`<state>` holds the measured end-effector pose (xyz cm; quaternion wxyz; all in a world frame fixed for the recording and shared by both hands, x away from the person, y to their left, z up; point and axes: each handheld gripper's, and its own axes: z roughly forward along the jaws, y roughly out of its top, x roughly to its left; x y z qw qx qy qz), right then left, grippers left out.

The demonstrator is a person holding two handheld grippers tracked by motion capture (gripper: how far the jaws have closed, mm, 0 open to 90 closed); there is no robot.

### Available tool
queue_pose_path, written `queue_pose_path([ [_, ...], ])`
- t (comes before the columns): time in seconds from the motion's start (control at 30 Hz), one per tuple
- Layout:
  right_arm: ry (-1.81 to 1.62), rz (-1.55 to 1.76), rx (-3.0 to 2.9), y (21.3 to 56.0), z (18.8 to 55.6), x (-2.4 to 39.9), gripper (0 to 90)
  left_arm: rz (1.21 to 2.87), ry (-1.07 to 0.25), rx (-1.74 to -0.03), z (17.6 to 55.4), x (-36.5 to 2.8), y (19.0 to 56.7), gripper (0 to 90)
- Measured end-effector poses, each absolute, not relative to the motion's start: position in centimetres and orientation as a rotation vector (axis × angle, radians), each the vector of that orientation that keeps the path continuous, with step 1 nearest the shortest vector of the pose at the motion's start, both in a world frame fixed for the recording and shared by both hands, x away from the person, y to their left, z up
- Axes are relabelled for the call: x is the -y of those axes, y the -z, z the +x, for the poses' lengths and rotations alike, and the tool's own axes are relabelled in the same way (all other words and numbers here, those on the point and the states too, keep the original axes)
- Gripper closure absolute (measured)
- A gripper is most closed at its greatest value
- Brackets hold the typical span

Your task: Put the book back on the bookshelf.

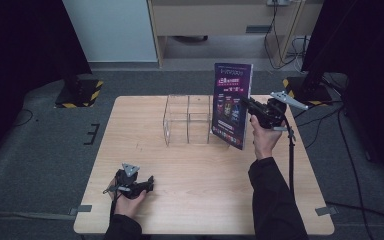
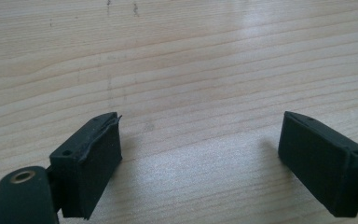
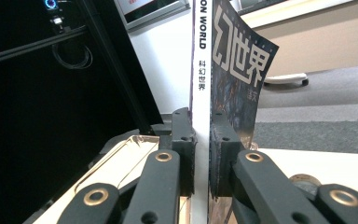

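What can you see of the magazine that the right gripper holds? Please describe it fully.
The magazine is thin and glossy, with a dark purple printed cover and a white spine bearing black characters. It stands upright, just right of the clear acrylic organizer. The right gripper is shut on its spine edge.

The pale wooden worktop (image 1: pixel 195 165) has a light grain, a few small dark scuffs near its far side, and grey tape tabs (image 1: pixel 81 209) at its near corners. It stands on a grey carpeted floor (image 1: pixel 40 150). Beyond the far left corner sits a black base with yellow-and-black hazard stripes (image 1: pixel 79 92); a second striped base (image 1: pixel 300 90) carries a black upright post at the far right. Black cables (image 1: pixel 280 40) trail across the floor at the back. Behind them stand a white panel (image 1: pixel 111 30) and a light wooden cabinet (image 1: pixel 220 20). Black curtains (image 1: pixel 15 50) hang at both sides.
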<state>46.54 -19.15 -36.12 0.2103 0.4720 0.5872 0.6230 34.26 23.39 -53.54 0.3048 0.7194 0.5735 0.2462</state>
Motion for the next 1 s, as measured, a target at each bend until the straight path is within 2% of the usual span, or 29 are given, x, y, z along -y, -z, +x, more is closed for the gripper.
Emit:
queue_pose_path([
  [1.0,-1.654,1.307,-1.652,38.6,46.9,17.2,83.2,1.906,-0.651,-1.518,34.3,-23.4,53.5,11.9],
])
